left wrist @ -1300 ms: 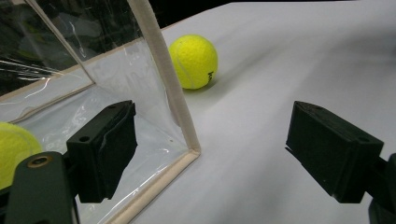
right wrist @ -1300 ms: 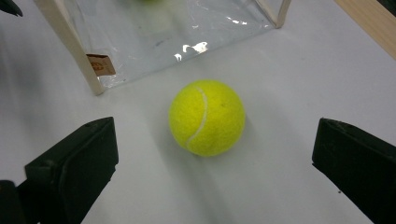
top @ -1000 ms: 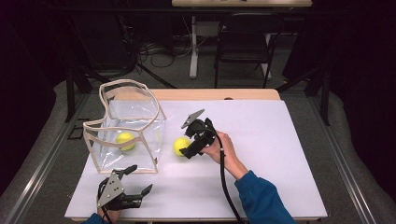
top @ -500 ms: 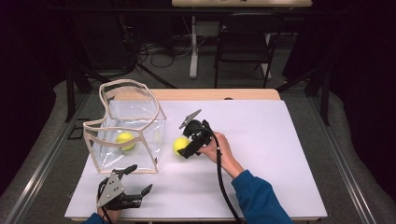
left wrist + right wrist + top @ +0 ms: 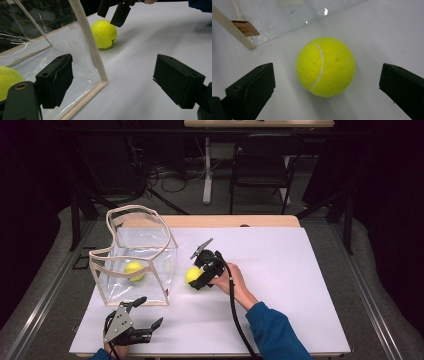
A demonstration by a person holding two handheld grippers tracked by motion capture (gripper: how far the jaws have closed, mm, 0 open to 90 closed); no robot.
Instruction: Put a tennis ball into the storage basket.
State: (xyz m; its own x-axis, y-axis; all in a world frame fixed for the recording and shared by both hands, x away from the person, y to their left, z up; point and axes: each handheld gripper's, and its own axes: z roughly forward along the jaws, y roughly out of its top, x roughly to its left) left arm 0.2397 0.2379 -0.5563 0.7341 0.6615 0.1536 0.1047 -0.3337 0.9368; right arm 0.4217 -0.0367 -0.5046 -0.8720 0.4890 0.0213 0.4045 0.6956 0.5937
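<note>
Two tennis balls show from the high view: one ball [image 5: 192,275] lies on the white table [image 5: 280,285] just right of the clear bag [image 5: 135,260], and a second ball [image 5: 133,270] sits inside that bag. The right gripper [image 5: 197,275] is lowered over the outer ball, its jaws spread wide with the ball between them and not touching either jaw. The right gripper view makes that gap plain: the ball [image 5: 325,66] rests on the table midway between the two black jaws, with the bag's tan edge and a small label behind it. The left gripper [image 5: 142,317] lies near the table's front edge, jaws wide apart and holding nothing. Its own view looks past the bag's corner seam [image 5: 96,55] to the outer ball [image 5: 103,33], with the right gripper's jaw tips just above it.
</note>
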